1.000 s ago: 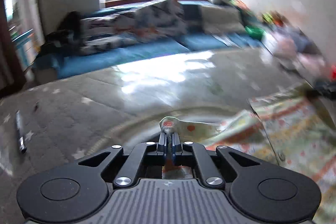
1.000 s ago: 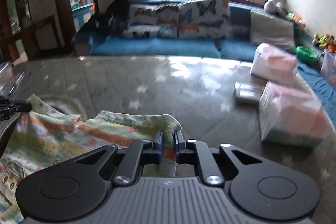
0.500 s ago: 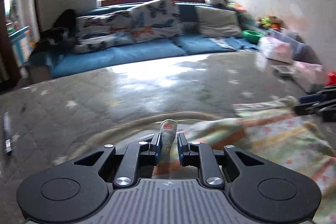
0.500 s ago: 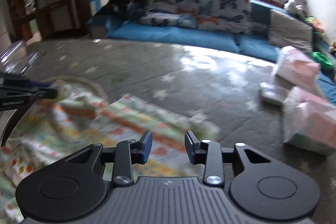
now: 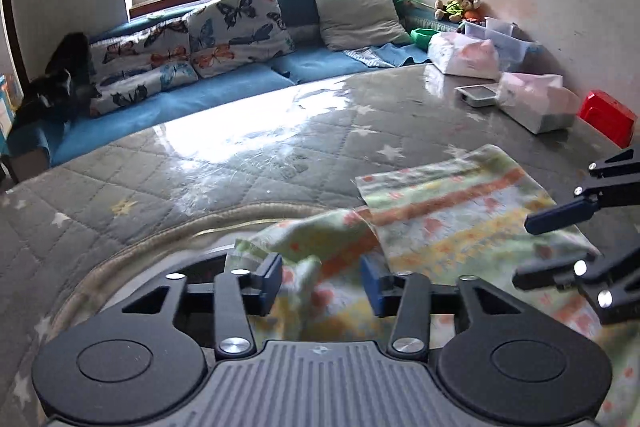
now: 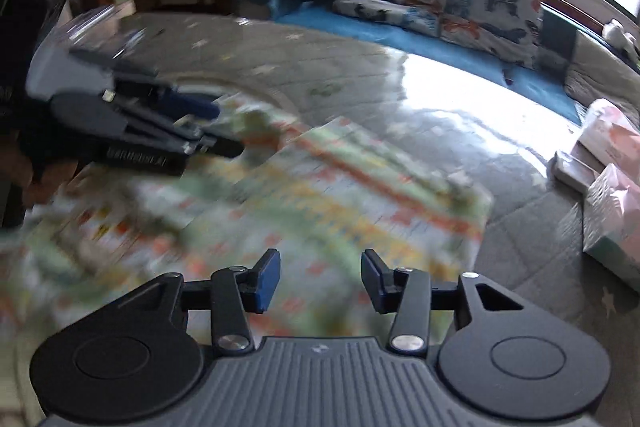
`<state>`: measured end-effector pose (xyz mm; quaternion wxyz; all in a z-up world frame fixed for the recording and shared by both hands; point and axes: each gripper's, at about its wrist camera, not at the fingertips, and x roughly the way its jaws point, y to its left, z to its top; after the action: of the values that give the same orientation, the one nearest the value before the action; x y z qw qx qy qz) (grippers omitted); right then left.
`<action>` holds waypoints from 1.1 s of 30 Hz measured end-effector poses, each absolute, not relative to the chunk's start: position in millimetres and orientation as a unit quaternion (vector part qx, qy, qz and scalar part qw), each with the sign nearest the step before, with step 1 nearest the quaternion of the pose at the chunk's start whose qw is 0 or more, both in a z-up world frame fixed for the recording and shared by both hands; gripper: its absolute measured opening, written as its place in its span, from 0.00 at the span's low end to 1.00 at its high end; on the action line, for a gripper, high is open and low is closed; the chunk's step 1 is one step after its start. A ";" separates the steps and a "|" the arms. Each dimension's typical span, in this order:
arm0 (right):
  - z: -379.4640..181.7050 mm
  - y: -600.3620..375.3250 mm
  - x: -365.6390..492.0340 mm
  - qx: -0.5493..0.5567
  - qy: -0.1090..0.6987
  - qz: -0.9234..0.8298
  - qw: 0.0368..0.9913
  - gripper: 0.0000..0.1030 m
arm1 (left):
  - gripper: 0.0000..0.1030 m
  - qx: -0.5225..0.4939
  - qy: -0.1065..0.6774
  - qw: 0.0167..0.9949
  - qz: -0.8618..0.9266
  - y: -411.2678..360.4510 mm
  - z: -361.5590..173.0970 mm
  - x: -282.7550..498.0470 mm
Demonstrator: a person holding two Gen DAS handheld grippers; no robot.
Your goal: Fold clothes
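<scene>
on my left, my left gripper [image 5: 320, 281] hangs with its jaws spread wide and nothing pinched; a rumpled ridge of the printed garment [image 5: 460, 223] sits right between and just past the blue pads, by the curved seam of the grey quilted mat [image 5: 200, 167]. moving right, the cloth spreads into a flatter folded panel with an orange stripe, its long axis running from that bunched near-left end away toward the far right corner. further right, my right gripper [image 6: 320, 277] is also parted and empty, hovering above the middle of the panel, though its view is smeared by motion and i cannot tell whether the pads touch the fabric. well beyond the cloth's right edge sit pink wrapped packages [image 6: 612, 219]. i judge the untidy part is the left end, so the left jaws are nearer the work: the fabric lies straight ahead of them, while the right would have to reach forward to the far corner.
</scene>
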<state>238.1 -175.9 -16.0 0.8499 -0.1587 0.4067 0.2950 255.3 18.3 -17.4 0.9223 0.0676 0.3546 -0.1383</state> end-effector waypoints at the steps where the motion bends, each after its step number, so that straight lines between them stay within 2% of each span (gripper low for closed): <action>1: -15.6 -175.0 228.0 -0.164 0.406 0.302 0.847 0.46 | 0.52 0.067 0.353 0.923 -0.137 17.0 -15.2 245.4; 2: -15.2 -174.2 217.9 -0.169 0.406 0.309 0.843 0.47 | 0.54 0.064 0.352 0.923 -0.138 16.2 -13.1 234.5; 5: -14.2 -172.7 189.0 -0.183 0.403 0.324 0.836 0.52 | 0.73 0.063 0.348 0.925 -0.138 11.5 -8.3 198.1; 7: -14.8 -171.4 168.2 -0.194 0.398 0.330 0.833 0.52 | 0.88 0.067 0.343 0.928 -0.133 7.6 -6.8 174.0; 11: -20.0 -172.4 133.6 -0.208 0.392 0.337 0.830 0.58 | 0.94 0.081 0.337 0.931 -0.117 -0.3 -9.3 131.9; 12: -21.7 -173.0 125.6 -0.210 0.390 0.337 0.831 0.58 | 0.98 0.081 0.336 0.932 -0.110 -1.7 -10.1 123.1; 18: -12.4 -175.4 99.3 -0.210 0.363 0.332 0.845 0.58 | 0.98 0.082 0.319 0.941 -0.074 -3.7 -13.9 78.7; 26: 2.7 -150.6 98.1 -0.159 0.322 0.359 0.861 0.59 | 1.00 -0.020 0.304 0.951 0.053 62.4 -8.3 28.2; 33: -9.7 -116.1 92.9 -0.176 0.327 0.394 0.841 0.59 | 1.00 -0.062 0.295 0.934 0.191 128.6 -13.7 -13.7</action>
<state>92.9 -116.1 -9.7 0.8410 -0.1757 0.3266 0.3940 -13.7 128.6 -13.7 0.9341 -0.0621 0.2952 0.1910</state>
